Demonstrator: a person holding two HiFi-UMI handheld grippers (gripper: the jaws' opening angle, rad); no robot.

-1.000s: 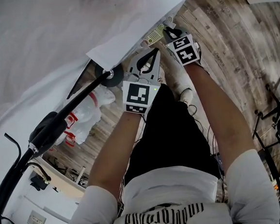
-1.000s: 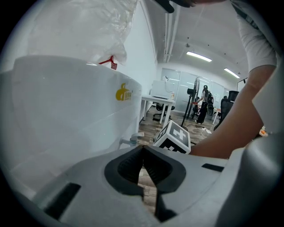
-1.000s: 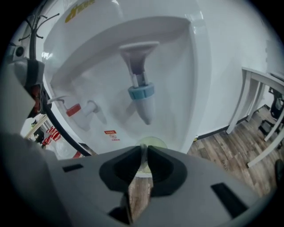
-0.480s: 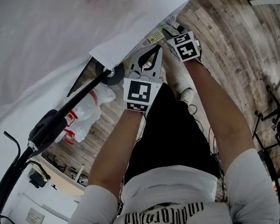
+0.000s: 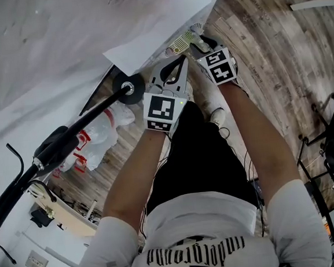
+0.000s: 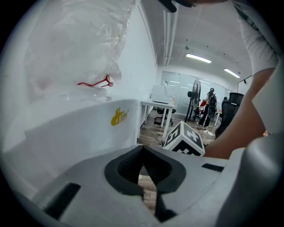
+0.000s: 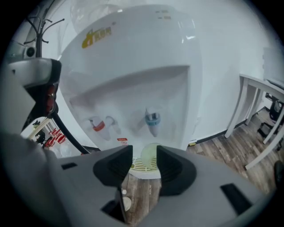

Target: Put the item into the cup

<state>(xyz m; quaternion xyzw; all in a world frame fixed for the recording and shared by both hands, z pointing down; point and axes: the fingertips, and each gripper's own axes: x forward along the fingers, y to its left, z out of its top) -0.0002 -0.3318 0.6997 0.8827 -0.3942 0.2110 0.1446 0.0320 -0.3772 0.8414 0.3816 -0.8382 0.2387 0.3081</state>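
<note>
Cup (image 7: 150, 156) is only half visible. Its lower part is cut off behind the right tool (image 7: 144, 160), and in the head view it's too small to make out properly. What shows is pale green and kinda translucent, sitting on the drip tray (image 7: 135, 166) of the white water dispenser (image 7: 133, 66), under the blue tap (image 7: 152, 119). It lines up with the gap of the right tool, whose jaws are spread (nothing in them, the cup is beyond the tips). Left tool (image 6: 143, 153) has its tips pressed together on nothing.
</note>
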